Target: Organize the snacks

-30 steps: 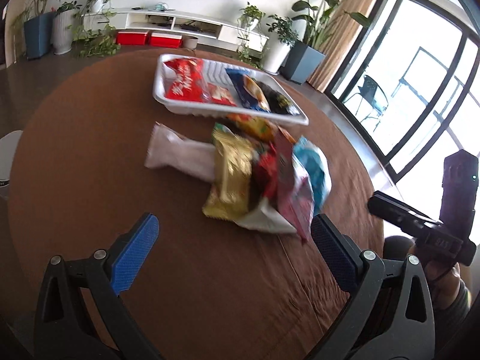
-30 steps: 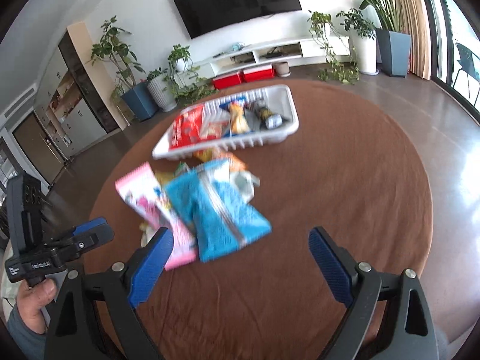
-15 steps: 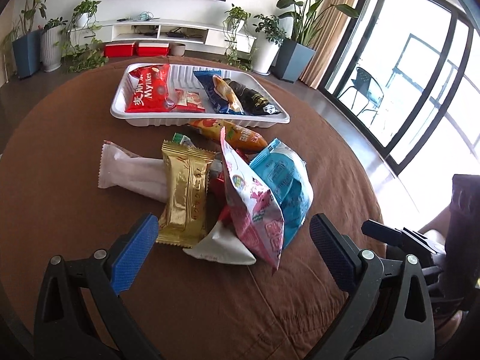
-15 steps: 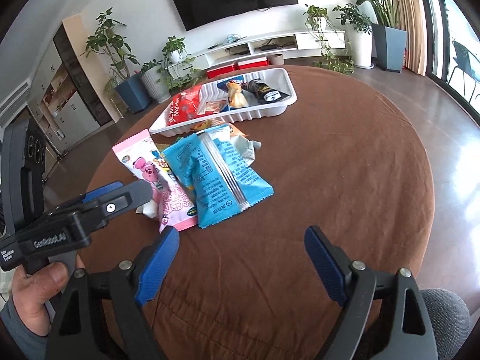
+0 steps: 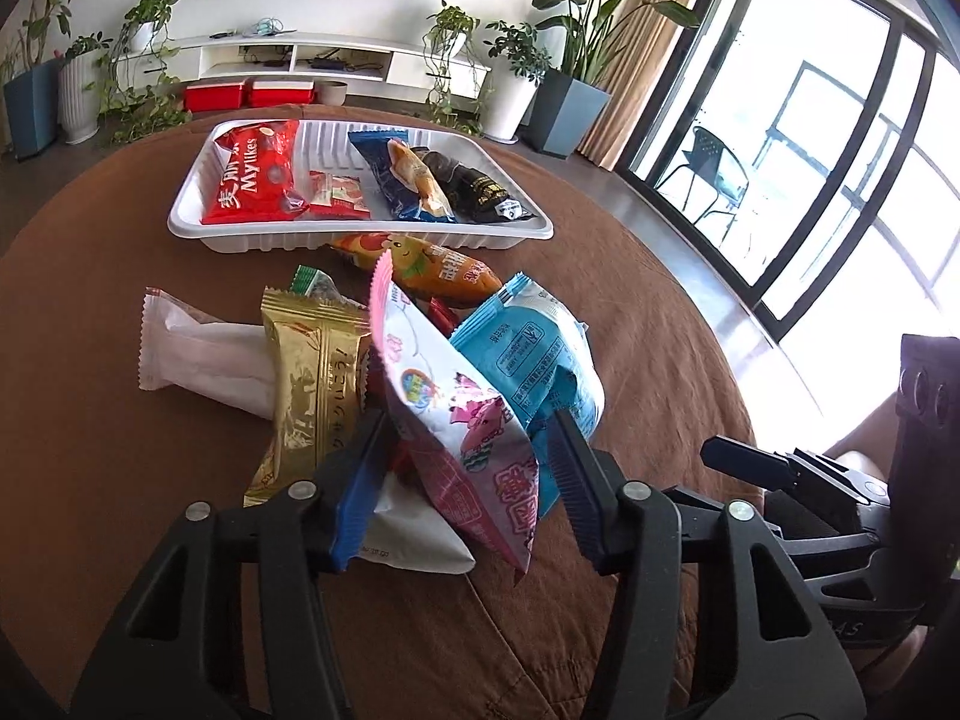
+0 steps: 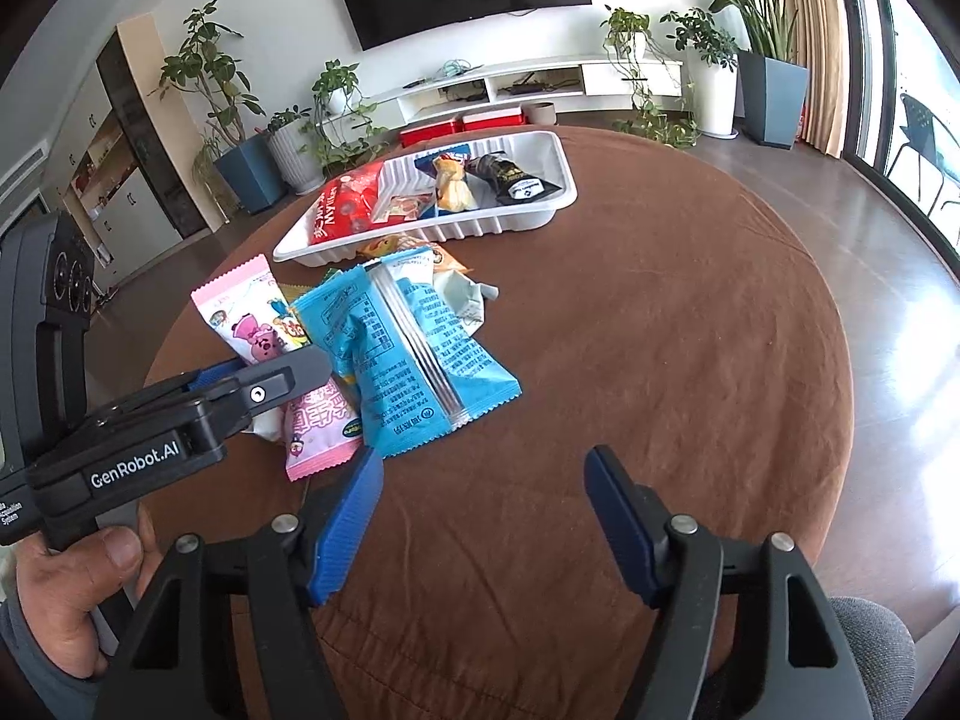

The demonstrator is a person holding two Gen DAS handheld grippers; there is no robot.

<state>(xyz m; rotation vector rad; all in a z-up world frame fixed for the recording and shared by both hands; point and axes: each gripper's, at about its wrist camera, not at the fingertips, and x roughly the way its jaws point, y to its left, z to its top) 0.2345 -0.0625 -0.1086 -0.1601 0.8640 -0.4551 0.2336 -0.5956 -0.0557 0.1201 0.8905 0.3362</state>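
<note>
Two grippers over the round brown table point(image 6: 660, 330). White tray point(image 5: 198, 222) sits toward the table's far edge, already holding a red bag point(image 5: 255, 177), a dark packet point(image 5: 480, 189) and others. Loose snack pile lies mid-table, just in front of the tray: blue bag point(image 6: 408, 360), pink packet point(image 5: 462, 420), gold packet point(image 5: 315, 390), white packet point(image 5: 198, 354). My left gripper point(image 5: 459, 480) is closing with the pink packet between its jaws; I cannot tell if the pads press on it. My right gripper point(image 6: 483, 504) is closing too, jaws apart over bare cloth at the near edge, nothing between them.
</note>
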